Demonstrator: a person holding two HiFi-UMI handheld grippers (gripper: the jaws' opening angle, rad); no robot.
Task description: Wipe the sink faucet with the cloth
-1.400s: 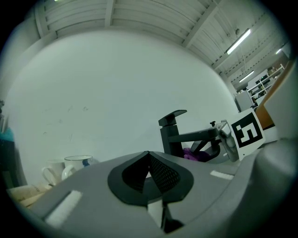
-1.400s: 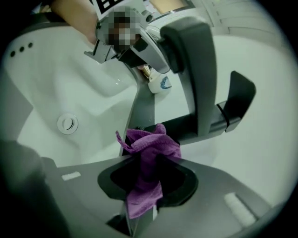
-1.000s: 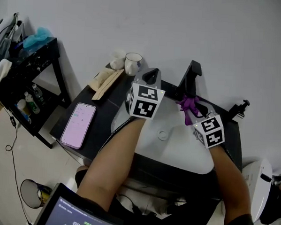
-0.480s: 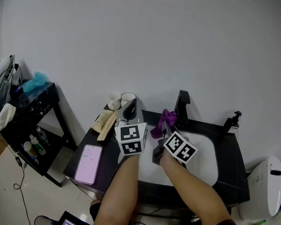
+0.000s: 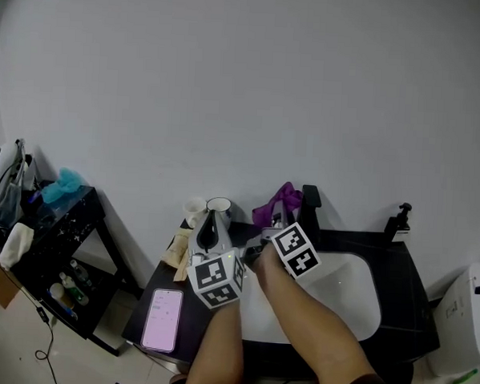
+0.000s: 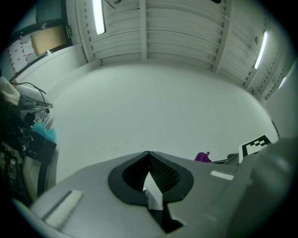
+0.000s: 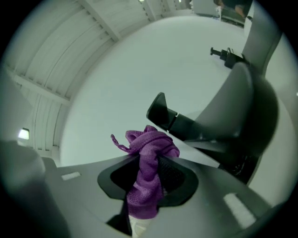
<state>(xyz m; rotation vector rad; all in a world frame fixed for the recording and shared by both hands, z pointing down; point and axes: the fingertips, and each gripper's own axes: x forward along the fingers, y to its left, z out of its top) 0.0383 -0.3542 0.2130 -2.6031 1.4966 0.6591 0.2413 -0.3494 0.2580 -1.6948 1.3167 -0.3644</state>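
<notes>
First, from the head view: two grippers, raised side by side over the left part of one white sink (image 5: 355,299) set in one black worktop (image 5: 414,310). Left gripper (image 5: 211,224) pointing up toward the plain wall (image 5: 246,83), near two cups (image 5: 218,208) at the worktop's back left corner. Right gripper (image 5: 272,221) just beside it, clamping one purple cloth (image 5: 284,199), bunched close to the top of one black faucet (image 5: 310,204); touching or apart, cannot tell. Also one phone (image 5: 163,320) with a pink screen, flat at the worktop's left end; one black pump bottle (image 5: 397,220) at the back right; one black shelf unit (image 5: 57,242) well off to the left.

Next, from the left gripper view: left gripper (image 6: 149,158) with jaws pressed together at the tips, gripping nothing, aimed at the wall (image 6: 153,102). One small scrap of the cloth (image 6: 202,157) low at the right.

Lastly, from the right gripper view: right gripper (image 7: 148,161) with jaws closed tight on the cloth (image 7: 151,144), bunched above the tips, hanging down between the pads. Faucet (image 7: 160,111) just behind, pump bottle (image 7: 227,56) well beyond.
</notes>
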